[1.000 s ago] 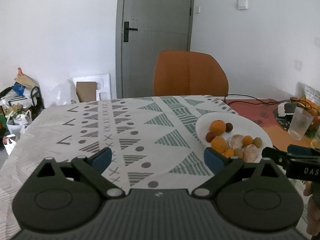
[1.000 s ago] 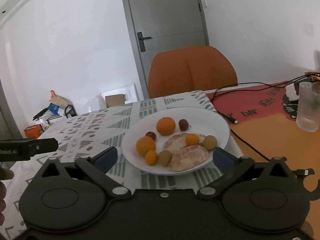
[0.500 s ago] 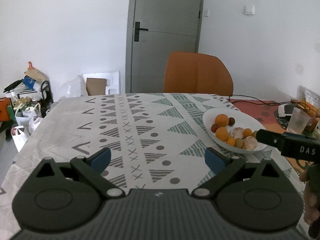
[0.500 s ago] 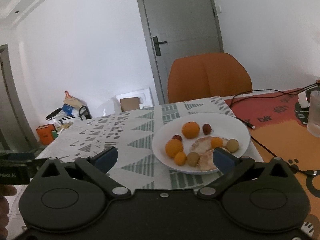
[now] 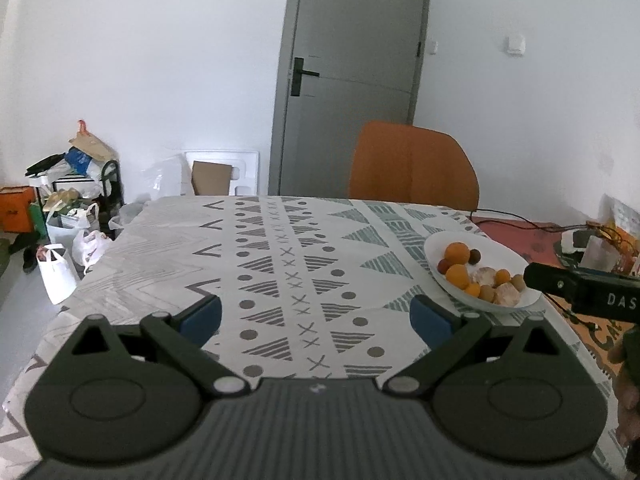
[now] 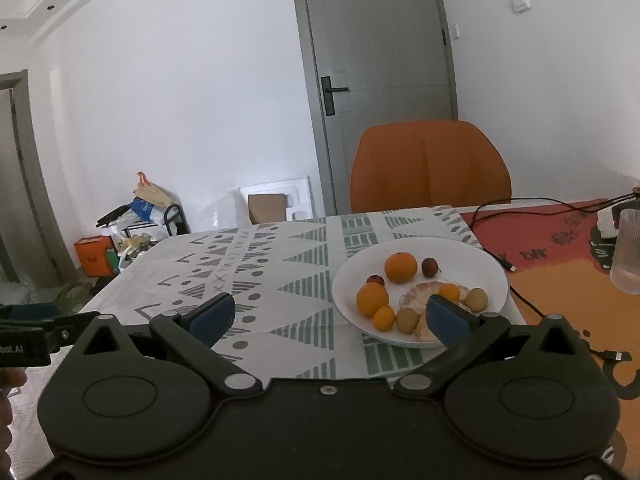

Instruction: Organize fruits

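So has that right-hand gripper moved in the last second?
Yes. The right gripper has backed away from the white plate and risen; the plate was centred between its fingers, and now sits smaller, off to the right.

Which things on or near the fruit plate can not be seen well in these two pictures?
- Peeled fruit: right wrist view, its near part hidden behind the right gripper's pad.
- Glass: right wrist view, cut by the edge.
- White plate: left wrist view, right rim hidden by the other gripper.
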`<state>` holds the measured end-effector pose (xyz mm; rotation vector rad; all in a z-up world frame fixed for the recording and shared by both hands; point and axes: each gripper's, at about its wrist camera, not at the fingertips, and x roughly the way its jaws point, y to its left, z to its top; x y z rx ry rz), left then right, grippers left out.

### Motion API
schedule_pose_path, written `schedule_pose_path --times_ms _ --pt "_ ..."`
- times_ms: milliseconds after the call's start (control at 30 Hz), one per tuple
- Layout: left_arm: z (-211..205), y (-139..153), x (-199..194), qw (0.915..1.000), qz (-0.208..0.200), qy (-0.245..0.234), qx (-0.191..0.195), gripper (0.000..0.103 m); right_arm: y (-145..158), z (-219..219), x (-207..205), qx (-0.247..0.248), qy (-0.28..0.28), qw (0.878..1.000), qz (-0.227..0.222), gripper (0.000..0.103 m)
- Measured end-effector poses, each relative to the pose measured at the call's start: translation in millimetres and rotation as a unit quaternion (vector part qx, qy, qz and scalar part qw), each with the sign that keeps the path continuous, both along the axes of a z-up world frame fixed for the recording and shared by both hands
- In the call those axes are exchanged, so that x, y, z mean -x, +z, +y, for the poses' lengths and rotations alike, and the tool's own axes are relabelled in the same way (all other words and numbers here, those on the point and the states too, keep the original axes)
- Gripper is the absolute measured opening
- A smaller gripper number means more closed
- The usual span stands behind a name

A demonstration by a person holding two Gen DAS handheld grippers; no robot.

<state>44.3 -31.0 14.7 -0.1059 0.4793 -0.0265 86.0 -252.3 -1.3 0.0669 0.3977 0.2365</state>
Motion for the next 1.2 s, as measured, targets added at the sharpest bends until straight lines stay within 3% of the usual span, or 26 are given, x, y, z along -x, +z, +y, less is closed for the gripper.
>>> schedule_pose_path --times_ms 667,1200 --pt "33.6 3.0 21.2 0.9995 0.0 0.029 0.007 0.1 1.1 33.6 26.7 0.013 0.041 0.999 0.004 0.103" --pt "30.5 -4.6 17.9 0.9996 0.013 0.025 -0.003 0.101 -3.9 37.5 25.4 0.017 0.045 0.999 0.012 0.103"
